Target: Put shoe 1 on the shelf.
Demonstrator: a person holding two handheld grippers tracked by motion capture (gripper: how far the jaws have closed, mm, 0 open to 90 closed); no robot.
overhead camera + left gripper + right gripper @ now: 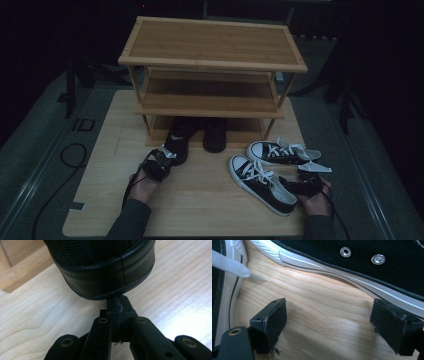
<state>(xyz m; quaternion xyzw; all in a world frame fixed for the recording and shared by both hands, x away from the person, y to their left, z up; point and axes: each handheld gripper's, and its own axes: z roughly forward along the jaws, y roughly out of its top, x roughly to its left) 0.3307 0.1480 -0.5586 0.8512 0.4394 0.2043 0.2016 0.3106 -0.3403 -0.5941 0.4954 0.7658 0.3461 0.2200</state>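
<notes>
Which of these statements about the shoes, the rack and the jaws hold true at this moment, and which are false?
1. The left gripper has its jaws closed together, right at the heel of a black shoe. True.
2. The right gripper is clamped on a white lace. False: its jaws stand open over bare table, with nothing between them.
3. Two black-and-white sneakers lie on the table in front of the rack. True.
4. The top shelf of the wooden rack holds a pair of shoes. False: it is bare; the two black shoes are at the bottom shelf.
</notes>
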